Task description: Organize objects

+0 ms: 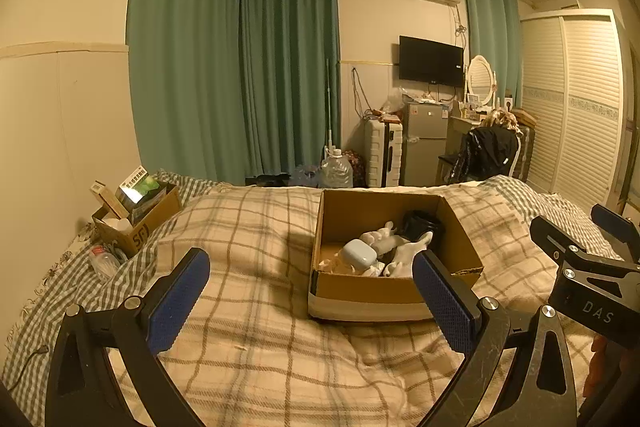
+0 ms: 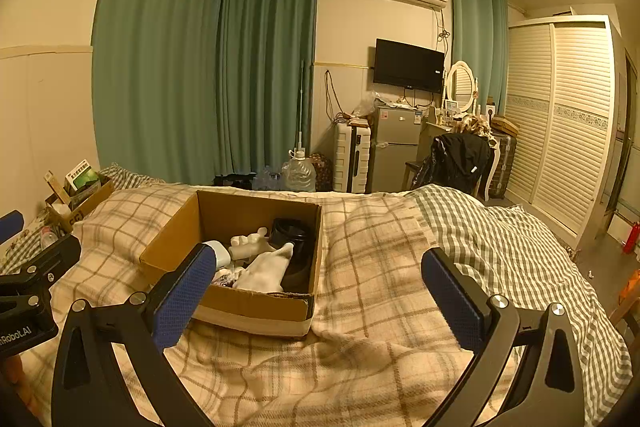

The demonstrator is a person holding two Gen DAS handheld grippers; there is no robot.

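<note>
Cardboard box (image 1: 394,269) resting open-topped on the plaid blanket (image 1: 256,307) of the bed, serving here as the landmark. Inside the box: pale blue earbud case (image 1: 360,254) toward the near-left corner, white figurines (image 1: 394,247) across the middle, black round container (image 1: 423,225) toward the far-right corner. Left gripper (image 1: 310,301) hovering just short of the box's near wall, fingers spread wide, nothing between the pads (image 1: 178,301). Right gripper (image 2: 324,303) likewise spread wide and empty, held to the near right of the box. Second carton (image 1: 138,217) with packets standing well to the left of the box, against the wall. Handling judgement: earbud case probably light, rigid and smooth, so liable to slip; best pinched across its two flat faces, with moderate squeeze. White figurines probably ceramic or plaster, hence fragile; best taken at the thickest part of the body, not at thin projecting limbs. Black container apparently stiff and light; suited to a grip across its rim or wall. Box walls thin and flexible; likely to bend if lifted by one wall alone, and soft bedding underneath offering little support against a downward push.
</note>
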